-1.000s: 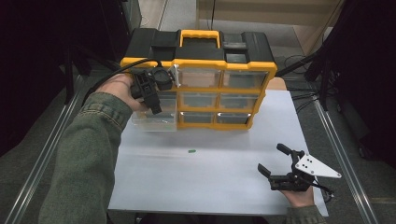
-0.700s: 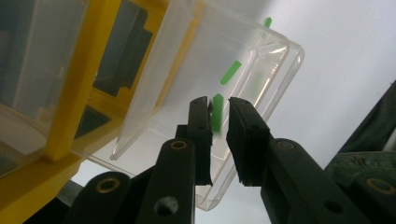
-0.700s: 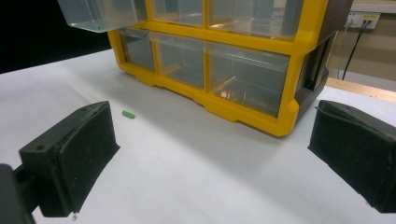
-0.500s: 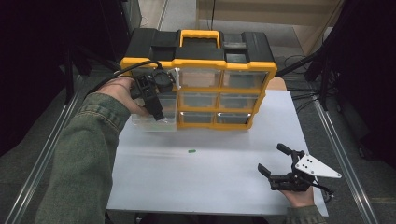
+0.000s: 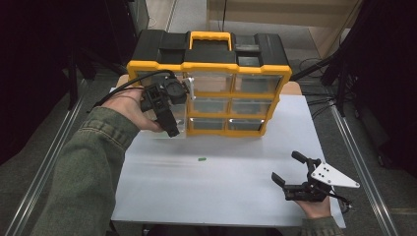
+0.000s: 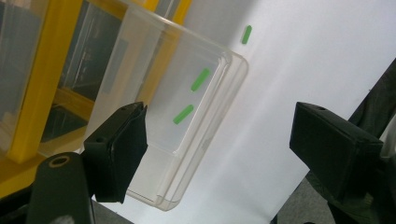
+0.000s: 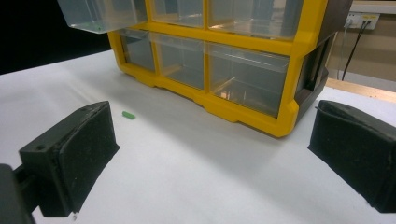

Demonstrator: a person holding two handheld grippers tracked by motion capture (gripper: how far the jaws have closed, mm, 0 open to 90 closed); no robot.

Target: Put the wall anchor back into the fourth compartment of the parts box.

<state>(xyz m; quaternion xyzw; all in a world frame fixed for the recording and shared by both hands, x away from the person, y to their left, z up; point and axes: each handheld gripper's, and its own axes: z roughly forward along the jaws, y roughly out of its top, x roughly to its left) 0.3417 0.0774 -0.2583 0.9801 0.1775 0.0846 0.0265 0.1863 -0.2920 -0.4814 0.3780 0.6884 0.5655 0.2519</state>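
The drawer cabinet [image 5: 209, 73] has a yellow frame [image 7: 219, 44] and handle with a black top and sides; its drawers [image 7: 247, 79] are clear plastic. The pulled-out drawer [image 6: 187, 116] is clear too, with two bright green bits [image 6: 183, 114] inside. Another green bit [image 5: 201, 159] lies on the white table [image 5: 221, 187]. Both grippers [image 5: 169, 118] [image 5: 285, 172] are black, the right one with a grey plate [image 5: 332, 176]. The sleeve [image 5: 83, 182] is olive green.

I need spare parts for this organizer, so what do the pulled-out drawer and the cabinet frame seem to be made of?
Drawer: probably clear, glossy moulded plastic; the green pieces inside show through it. Frame: likely rigid yellow plastic, smooth with a slight sheen, under a black top.
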